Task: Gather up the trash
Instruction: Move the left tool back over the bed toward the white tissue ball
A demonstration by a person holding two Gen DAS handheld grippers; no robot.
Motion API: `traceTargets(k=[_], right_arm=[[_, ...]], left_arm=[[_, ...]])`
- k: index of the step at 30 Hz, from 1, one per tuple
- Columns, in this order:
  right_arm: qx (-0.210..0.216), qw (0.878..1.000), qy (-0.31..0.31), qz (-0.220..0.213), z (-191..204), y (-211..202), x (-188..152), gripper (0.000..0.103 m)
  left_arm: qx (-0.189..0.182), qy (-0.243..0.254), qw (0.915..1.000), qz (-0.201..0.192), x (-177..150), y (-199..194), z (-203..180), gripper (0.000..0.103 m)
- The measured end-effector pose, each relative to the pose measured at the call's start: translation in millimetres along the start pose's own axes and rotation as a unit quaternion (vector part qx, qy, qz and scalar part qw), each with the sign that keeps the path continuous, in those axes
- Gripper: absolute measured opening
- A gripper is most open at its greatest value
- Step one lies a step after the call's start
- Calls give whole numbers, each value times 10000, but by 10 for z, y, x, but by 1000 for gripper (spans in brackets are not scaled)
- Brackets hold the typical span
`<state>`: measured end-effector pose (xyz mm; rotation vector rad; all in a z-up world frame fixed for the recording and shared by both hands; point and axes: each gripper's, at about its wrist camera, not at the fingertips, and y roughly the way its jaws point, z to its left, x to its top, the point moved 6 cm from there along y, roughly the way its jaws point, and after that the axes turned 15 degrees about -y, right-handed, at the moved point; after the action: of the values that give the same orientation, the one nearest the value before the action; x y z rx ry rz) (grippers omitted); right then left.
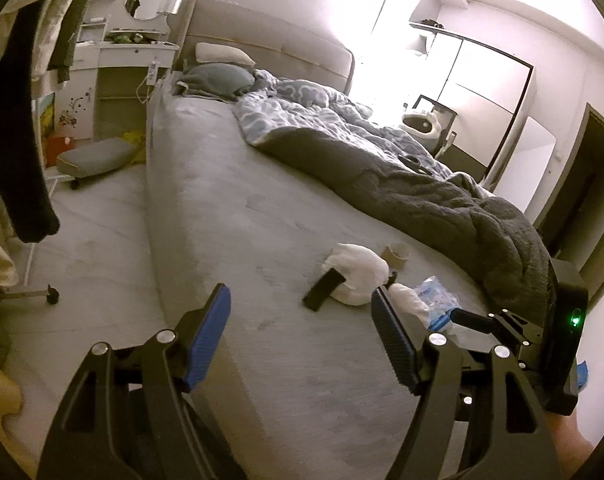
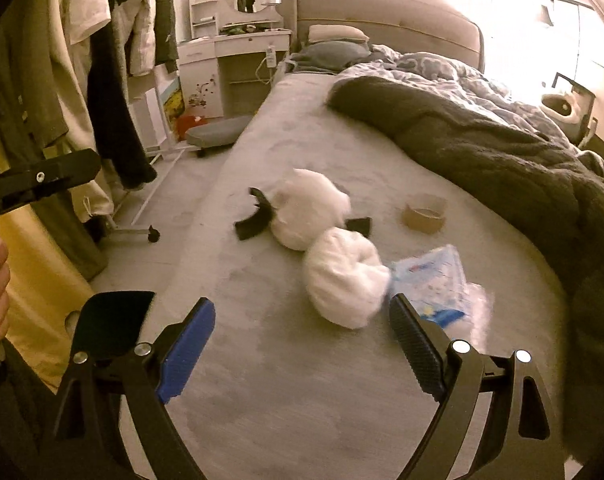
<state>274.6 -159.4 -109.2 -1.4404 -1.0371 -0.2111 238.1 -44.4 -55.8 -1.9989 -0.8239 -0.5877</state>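
Both grippers' jaws spread wide and empty, right gripper (image 2: 302,336) above white wad (image 2: 342,284) on bed (image 2: 302,400).

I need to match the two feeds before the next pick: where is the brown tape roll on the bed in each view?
Left wrist view: the tape roll sits just right of centre, behind the white bundle, near the dark blanket's edge.
Right wrist view: the tape roll lies right of centre, beyond the plastic wrapper.
Shared landmark: the dark blanket, to the right of the roll in both.
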Motion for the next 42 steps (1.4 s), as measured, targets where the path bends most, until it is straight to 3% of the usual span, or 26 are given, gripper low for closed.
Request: traceTargets(k=[9, 22, 29, 37, 42], right_arm=[[-179, 9996, 185, -71, -305, -127, -202, 90], [-235, 9968, 707, 304, -804, -89, -679, 90], [-144, 9961, 779, 392, -863, -58, -800, 89], [-21, 9952, 893, 389, -895, 17, -858, 70], [60, 9948, 963, 321, -919, 56, -853, 66]], left_arm=[[-216, -23, 9995, 250, -126, 255, -230, 77], [-586, -392, 9950, 713, -343, 683, -581, 78], [-712, -744, 9900, 968, -445, 906, -671, 78], [-766, -1089, 9827, 1287, -599, 1147, -717, 76], [-773, -1136, 9823, 1276, -613, 1224, -763, 73]])
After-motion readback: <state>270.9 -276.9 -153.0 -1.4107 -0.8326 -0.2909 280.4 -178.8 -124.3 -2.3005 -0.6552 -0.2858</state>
